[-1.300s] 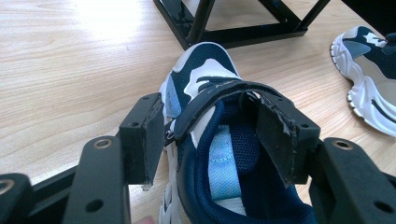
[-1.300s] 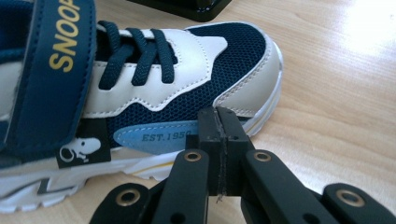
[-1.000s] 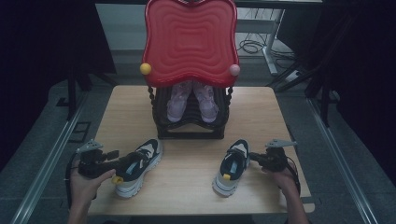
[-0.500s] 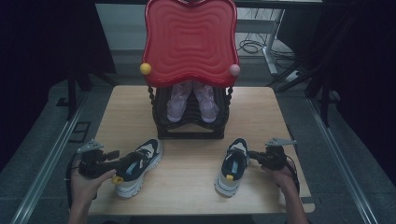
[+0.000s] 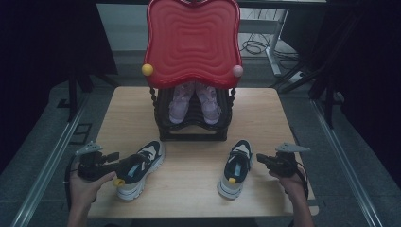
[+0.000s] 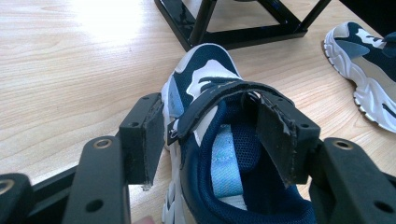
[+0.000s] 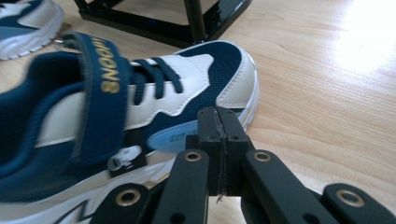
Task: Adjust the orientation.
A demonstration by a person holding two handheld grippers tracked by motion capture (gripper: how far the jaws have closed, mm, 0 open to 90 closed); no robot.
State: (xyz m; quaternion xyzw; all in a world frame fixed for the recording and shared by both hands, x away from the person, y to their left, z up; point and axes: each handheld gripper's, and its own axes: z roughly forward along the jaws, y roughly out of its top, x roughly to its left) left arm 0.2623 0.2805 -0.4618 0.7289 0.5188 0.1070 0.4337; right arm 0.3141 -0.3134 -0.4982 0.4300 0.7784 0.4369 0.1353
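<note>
Left gripper (image 6: 210,135) has its jaws spread astride the collar wall of the left sneaker (image 5: 138,168), at the table's (image 5: 189,198) near left. Right gripper (image 7: 219,140) is clenched on nothing, just beside the right sneaker (image 5: 236,168), not gripping it

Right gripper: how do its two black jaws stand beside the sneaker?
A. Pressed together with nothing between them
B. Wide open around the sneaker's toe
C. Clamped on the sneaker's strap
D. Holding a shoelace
A. In the right gripper view the right gripper has its pads closed flat against each other, and the navy and white sneaker lies beside them, not between them.
</note>
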